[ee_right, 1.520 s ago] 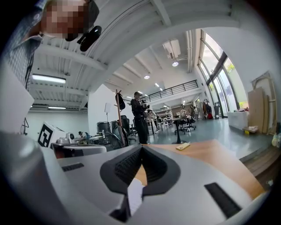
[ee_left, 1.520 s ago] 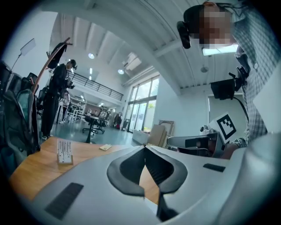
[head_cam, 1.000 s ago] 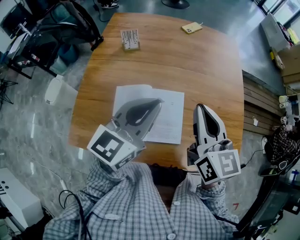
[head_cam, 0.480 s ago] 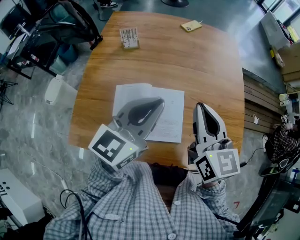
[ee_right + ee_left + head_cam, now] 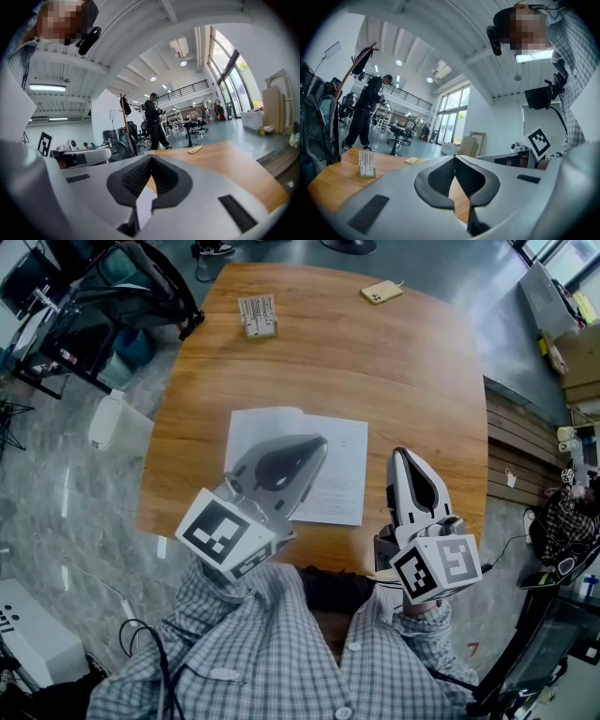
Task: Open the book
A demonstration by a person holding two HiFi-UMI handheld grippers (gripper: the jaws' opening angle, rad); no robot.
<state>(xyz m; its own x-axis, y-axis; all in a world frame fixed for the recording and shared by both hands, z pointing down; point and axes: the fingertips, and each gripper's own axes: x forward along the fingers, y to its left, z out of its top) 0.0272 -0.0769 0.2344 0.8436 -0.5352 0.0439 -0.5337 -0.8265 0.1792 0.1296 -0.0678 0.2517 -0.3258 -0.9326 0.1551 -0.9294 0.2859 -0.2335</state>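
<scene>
White book (image 5: pixel 339 463) lies open on wooden table (image 5: pixel 375 352) — left hand-held gripper (image 5: pixel 322 441) above.

The tabletop (image 5: pixel 375 362) is showing smooth, lightly glossy wood, and the book (image 5: pixel 345 474) is showing matt white paper pages.

You can read no text here: the print on the book (image 5: pixel 342 465) near you is too small, likewise the far card stand (image 5: pixel 259 315).

We see the book (image 5: pixel 333 470) on the table (image 5: pixel 394 371) near its front edge, our left gripper (image 5: pixel 320 442) above it, our right gripper (image 5: pixel 401 455) just right of it, and the card stand (image 5: pixel 259 317) and the phone (image 5: pixel 382 292) far behind.
</scene>
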